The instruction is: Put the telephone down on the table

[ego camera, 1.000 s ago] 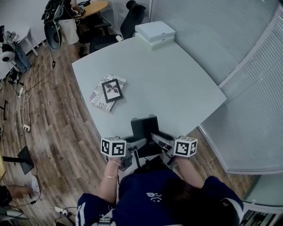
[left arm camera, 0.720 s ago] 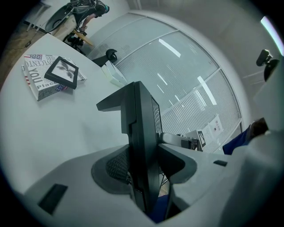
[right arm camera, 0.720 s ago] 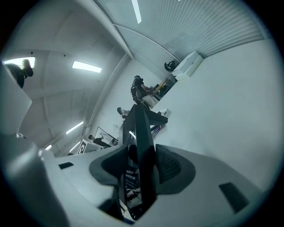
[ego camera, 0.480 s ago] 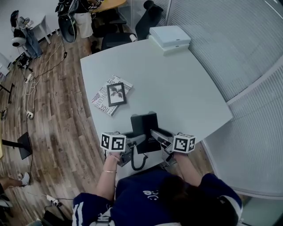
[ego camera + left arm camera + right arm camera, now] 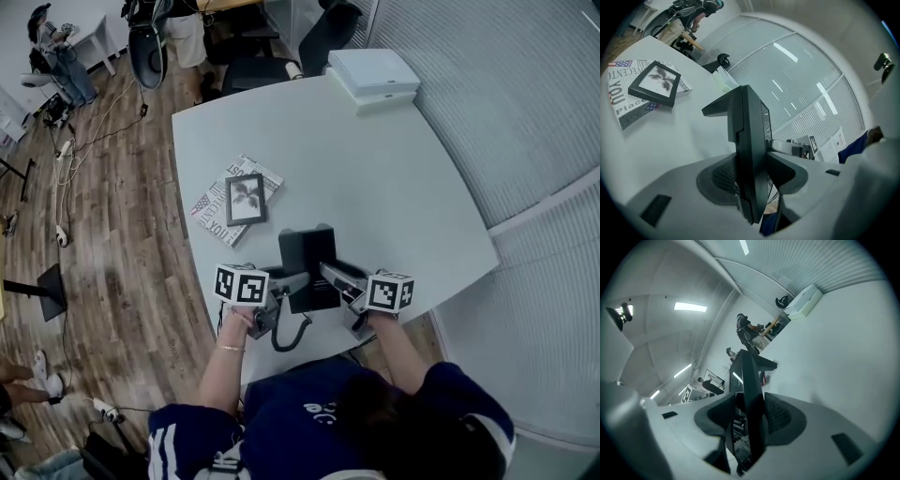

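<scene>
The black telephone (image 5: 309, 267) hangs over the near edge of the pale table (image 5: 375, 178), its cord (image 5: 289, 339) dangling below. My left gripper (image 5: 292, 284) is shut on the phone's left edge and my right gripper (image 5: 330, 275) is shut on its right edge. In the left gripper view the phone (image 5: 750, 154) stands edge-on, pinched between the pads of the left gripper (image 5: 752, 180). The right gripper view shows the same phone (image 5: 749, 394) clamped in the right gripper (image 5: 751, 420). Whether the phone touches the tabletop I cannot tell.
A framed picture (image 5: 246, 199) lies on a magazine (image 5: 217, 208) at the table's left. White boxes (image 5: 375, 73) sit at the far corner. An office chair (image 5: 323, 28) stands beyond the table; wooden floor with cables lies to the left.
Both grippers have carried the phone forward, farther over the table's near edge, and the cord now hangs in view below it. The grips have not changed.
</scene>
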Action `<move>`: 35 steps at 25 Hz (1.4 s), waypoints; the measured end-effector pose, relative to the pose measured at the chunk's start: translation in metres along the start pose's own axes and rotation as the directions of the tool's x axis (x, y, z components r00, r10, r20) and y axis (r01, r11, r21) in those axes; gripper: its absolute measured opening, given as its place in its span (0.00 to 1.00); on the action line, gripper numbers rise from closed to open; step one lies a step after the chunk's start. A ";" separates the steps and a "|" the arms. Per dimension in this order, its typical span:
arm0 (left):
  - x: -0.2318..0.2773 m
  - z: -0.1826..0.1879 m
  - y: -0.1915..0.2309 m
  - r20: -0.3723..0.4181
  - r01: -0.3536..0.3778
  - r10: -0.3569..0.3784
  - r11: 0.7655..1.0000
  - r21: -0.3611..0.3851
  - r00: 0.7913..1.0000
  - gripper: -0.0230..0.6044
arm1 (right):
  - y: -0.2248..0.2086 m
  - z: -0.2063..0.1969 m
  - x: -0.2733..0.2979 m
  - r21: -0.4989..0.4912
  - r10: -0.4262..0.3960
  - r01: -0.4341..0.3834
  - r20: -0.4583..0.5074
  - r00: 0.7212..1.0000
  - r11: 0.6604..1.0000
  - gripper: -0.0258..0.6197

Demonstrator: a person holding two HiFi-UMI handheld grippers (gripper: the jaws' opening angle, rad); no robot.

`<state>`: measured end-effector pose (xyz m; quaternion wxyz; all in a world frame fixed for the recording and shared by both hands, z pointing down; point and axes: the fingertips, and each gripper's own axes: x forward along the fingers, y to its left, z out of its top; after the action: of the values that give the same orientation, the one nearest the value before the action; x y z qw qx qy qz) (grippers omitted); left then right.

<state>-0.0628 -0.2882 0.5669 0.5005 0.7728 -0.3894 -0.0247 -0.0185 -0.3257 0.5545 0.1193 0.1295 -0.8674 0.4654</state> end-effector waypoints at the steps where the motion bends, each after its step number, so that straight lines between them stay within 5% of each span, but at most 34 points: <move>1: 0.003 0.002 0.003 -0.003 -0.001 0.001 1.000 -0.006 1.000 0.34 | -0.005 0.002 0.003 0.002 -0.003 0.003 -0.007 1.000 1.000 0.35; 18: 0.054 0.053 0.075 -0.006 -0.034 0.034 0.997 -0.073 0.999 0.34 | -0.085 0.044 0.058 0.066 -0.006 0.009 -0.048 0.999 0.998 0.35; 35: 0.076 0.067 0.109 -0.028 -0.045 0.043 0.994 -0.095 0.999 0.34 | -0.117 0.056 0.079 0.110 -0.034 0.038 -0.043 0.998 0.993 0.35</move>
<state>-0.1015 -0.4082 0.6470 0.5425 0.7394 -0.3982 -0.0224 -0.0583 -0.4444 0.6414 0.1382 0.1419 -0.8351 0.5132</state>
